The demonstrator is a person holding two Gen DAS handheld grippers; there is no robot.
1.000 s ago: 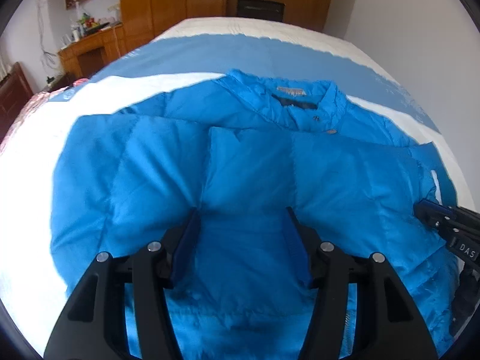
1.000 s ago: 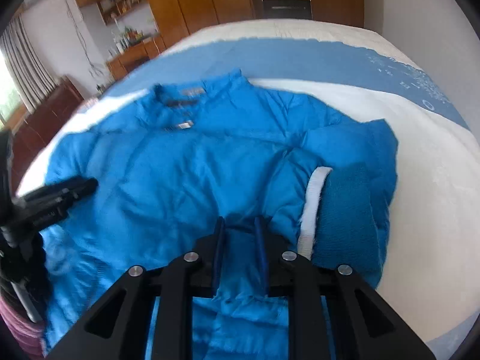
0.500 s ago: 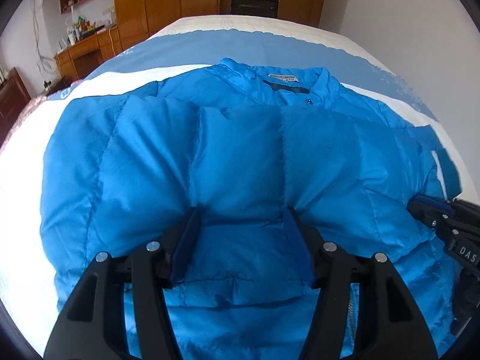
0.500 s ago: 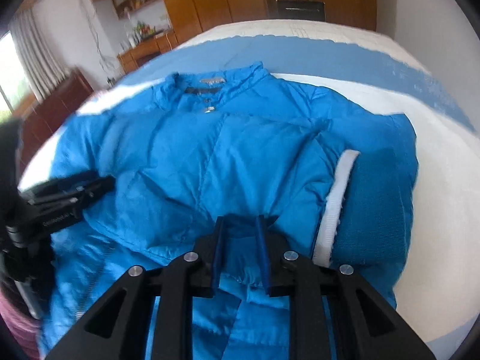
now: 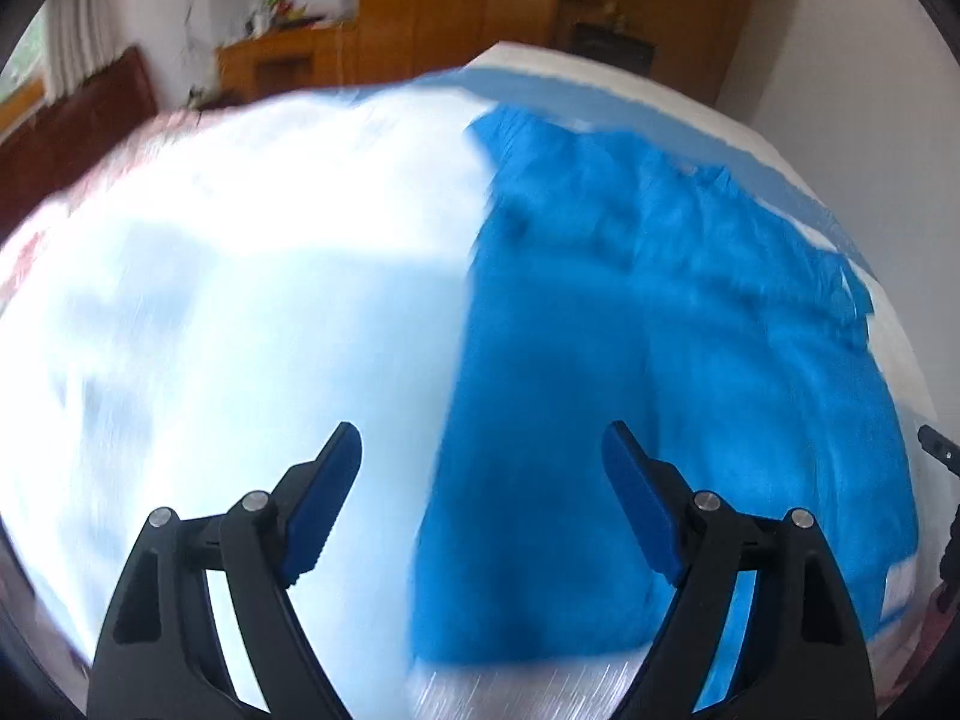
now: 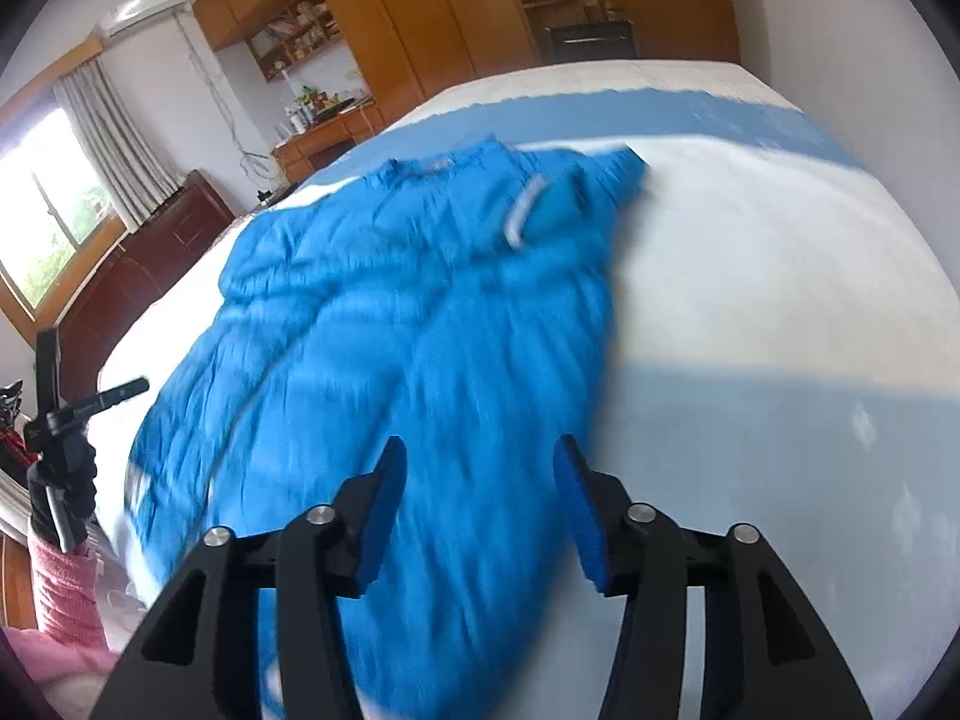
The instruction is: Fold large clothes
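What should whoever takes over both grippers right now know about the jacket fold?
Left gripper: jaws opening, nothing between them, over the bed beside the jacket.
Right gripper: jaws opening, nothing gripped, above the jacket's lower part.
Blue jacket: lies loose on the bed, collar at the far end, a white-edged cuff folded onto it.
Done: sleeve folded in, jacket released.
Left: probably fold the body and tidy; blur hides the exact shape.

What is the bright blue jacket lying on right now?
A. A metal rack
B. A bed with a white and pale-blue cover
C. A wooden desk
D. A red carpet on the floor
B: the blue jacket is spread flat across the bed, whose white and pale-blue cover shows all around it in both wrist views.
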